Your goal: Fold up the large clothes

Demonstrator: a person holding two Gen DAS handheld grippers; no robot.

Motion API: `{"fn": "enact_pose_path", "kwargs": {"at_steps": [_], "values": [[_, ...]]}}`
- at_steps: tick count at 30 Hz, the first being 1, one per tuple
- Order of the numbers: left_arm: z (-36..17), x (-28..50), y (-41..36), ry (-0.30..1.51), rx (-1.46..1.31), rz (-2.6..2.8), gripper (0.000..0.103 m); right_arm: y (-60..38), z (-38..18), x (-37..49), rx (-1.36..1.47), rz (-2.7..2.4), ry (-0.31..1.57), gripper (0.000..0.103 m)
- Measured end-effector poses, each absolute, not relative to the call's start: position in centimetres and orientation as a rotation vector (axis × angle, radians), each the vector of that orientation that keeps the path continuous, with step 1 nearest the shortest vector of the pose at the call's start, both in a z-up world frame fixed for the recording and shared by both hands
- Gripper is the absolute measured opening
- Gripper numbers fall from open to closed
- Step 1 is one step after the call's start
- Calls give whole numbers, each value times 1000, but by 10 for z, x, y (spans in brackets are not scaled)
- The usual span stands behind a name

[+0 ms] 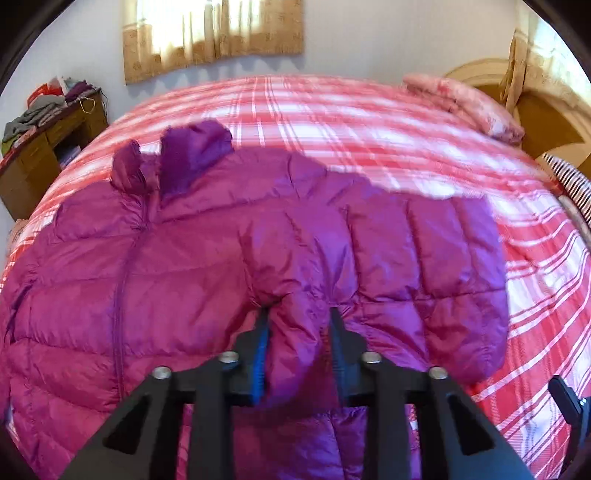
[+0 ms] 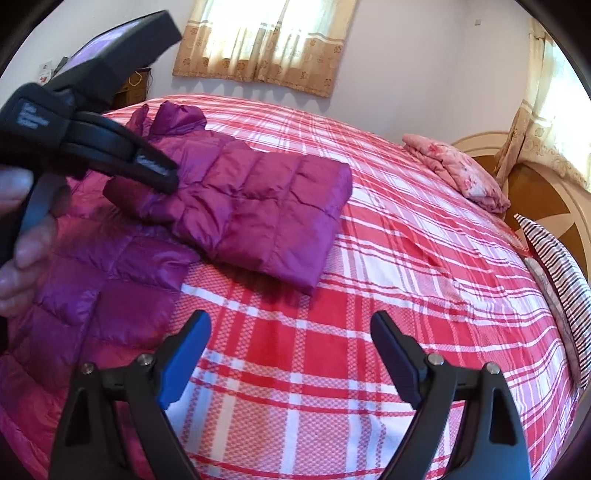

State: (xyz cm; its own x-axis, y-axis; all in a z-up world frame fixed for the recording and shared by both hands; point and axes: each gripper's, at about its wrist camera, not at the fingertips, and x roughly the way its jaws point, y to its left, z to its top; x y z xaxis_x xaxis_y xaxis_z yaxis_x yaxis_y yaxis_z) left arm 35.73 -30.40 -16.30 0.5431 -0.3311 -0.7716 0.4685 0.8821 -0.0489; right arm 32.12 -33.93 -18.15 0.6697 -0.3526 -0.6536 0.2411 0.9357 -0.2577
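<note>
A wide bed covered by a red and white plaid sheet fills the room. Pale, plain walls rise behind it. Daylight glows through a window hung with beige patterned curtains, and a second curtain hangs at the right. A curved wooden headboard stands at the bed's right end, with a pink folded blanket and a striped pillow near it. A brown wooden desk piled with clothes stands at the left wall.

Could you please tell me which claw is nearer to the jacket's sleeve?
Left. The left claw is pinching the purple jacket's sleeve, while the right claw hovers open over the plaid bedspread beside it.
</note>
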Motion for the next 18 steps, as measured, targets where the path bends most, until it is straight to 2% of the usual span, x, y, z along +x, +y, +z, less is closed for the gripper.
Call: {"fn": "enact_pose_path", "kwargs": {"at_steps": [1,9,14,18], "values": [[-155,355,-299,852,169,-486,16,-340,-182,321,-155,-340,767,90],[-83,352,-224,641,159,-380,15,-343,-185,321,-157,-339,771,90],[-81,356,-172,601,176,-270,15,-333,-187,324,-166,-322,773,90],[-111,365,-142,654,170,-207,15,-329,-187,327,-183,-310,779,90]]}}
